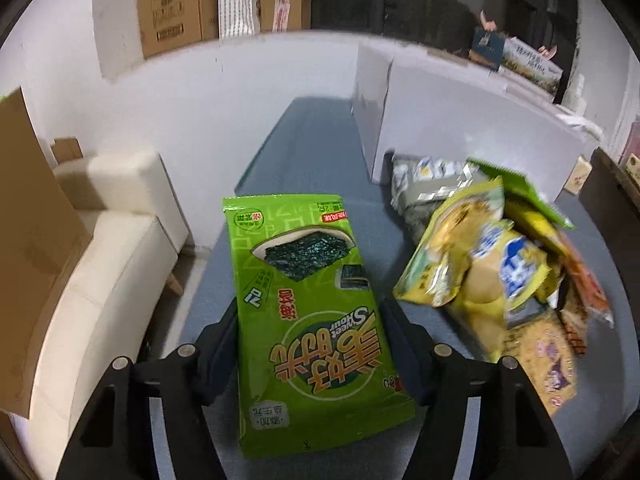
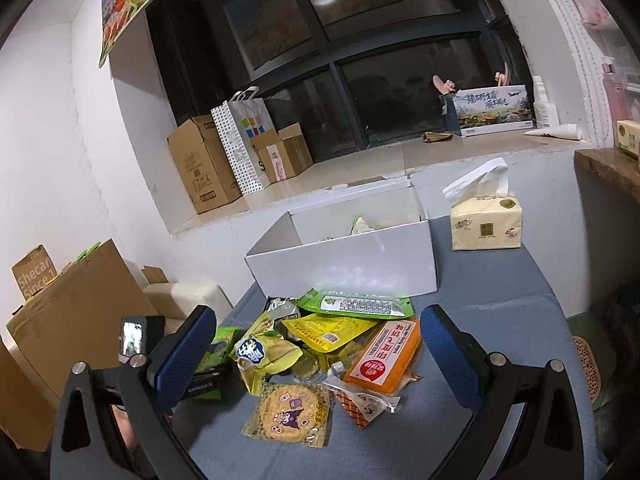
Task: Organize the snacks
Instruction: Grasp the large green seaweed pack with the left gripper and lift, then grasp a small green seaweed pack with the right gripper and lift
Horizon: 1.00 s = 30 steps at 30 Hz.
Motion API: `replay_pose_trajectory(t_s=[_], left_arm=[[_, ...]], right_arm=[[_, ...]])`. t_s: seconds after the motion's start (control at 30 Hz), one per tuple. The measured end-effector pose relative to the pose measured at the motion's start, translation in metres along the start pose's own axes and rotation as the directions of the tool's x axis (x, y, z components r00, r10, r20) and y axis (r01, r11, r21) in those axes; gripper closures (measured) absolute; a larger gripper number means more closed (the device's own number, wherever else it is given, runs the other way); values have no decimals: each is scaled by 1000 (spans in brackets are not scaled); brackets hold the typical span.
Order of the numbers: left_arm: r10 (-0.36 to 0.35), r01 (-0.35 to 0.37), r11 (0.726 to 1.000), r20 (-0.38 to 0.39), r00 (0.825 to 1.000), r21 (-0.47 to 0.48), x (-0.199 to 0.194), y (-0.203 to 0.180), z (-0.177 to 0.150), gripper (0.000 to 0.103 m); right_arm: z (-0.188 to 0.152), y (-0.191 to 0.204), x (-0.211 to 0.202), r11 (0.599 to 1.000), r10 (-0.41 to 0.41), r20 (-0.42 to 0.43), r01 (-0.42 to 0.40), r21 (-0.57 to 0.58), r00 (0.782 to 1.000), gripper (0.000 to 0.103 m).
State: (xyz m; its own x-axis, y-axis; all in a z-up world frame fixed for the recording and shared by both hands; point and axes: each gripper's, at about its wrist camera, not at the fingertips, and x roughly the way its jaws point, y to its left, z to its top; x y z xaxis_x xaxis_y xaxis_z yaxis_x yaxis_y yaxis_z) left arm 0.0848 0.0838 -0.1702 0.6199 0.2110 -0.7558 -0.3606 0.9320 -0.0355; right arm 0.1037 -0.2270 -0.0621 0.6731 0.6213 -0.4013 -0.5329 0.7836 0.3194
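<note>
My left gripper (image 1: 306, 320) is shut on a green seaweed snack packet (image 1: 300, 300) and holds it above the blue table (image 1: 300, 140). A pile of snack packets (image 1: 500, 264) lies to its right, in front of a white box (image 1: 460, 128). In the right wrist view my right gripper (image 2: 318, 330) is open and empty, just above the pile: an orange packet (image 2: 384, 356), a yellow packet (image 2: 324, 330), a round cookie packet (image 2: 290, 410). The open white box (image 2: 348, 256) stands behind the pile with some packets inside. The left gripper and green packet show at the left (image 2: 212, 352).
A tissue pack (image 2: 486, 224) stands right of the box. A cream sofa (image 1: 100, 248) and cardboard boxes (image 2: 76, 312) are left of the table. More boxes and a paper bag (image 2: 240, 148) sit on the window ledge. A dark cabinet (image 2: 608, 184) is at the right.
</note>
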Motion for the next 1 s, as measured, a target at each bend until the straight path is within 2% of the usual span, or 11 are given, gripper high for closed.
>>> replay_pose_trajectory(t_s=[0.17, 0.2, 0.37, 0.47, 0.57, 0.7, 0.83, 0.93, 0.97, 1.0], left_arm=[[-88, 89, 996, 107, 990, -3, -54, 7, 12, 32], [-120, 119, 993, 136, 983, 14, -69, 7, 16, 32], [-194, 182, 980, 217, 957, 76, -111, 0, 24, 32], [-210, 193, 977, 244, 947, 92, -124, 2, 29, 32], [-224, 208, 974, 256, 940, 90, -131, 5, 35, 32], [-240, 224, 970, 257, 936, 91, -132, 5, 34, 31], [-237, 222, 971, 244, 940, 89, -124, 8, 32, 31], [-236, 222, 971, 243, 941, 85, -122, 8, 32, 31], [-234, 220, 972, 243, 941, 85, -121, 8, 32, 31], [-239, 224, 971, 243, 940, 85, -121, 7, 32, 31]], right_arm=[[-3, 4, 16, 999, -7, -47, 4, -52, 999, 0], [-3, 3, 24, 998, -16, -70, 11, -64, 997, 0], [-2, -2, 78, 988, -79, -191, 51, -148, 978, 0], [-3, 3, 116, 945, -198, -218, 127, -302, 956, 0], [-4, 11, 147, 920, -191, -244, 86, -382, 951, 0], [-5, 18, 187, 879, -254, -257, 112, -464, 932, 0], [-5, 14, 212, 881, -272, -300, 111, -461, 914, 0], [-7, 13, 220, 863, -299, -295, 126, -489, 908, 0], [-8, 14, 221, 855, -307, -291, 128, -502, 906, 1], [-9, 14, 224, 852, -311, -293, 128, -508, 904, 8]])
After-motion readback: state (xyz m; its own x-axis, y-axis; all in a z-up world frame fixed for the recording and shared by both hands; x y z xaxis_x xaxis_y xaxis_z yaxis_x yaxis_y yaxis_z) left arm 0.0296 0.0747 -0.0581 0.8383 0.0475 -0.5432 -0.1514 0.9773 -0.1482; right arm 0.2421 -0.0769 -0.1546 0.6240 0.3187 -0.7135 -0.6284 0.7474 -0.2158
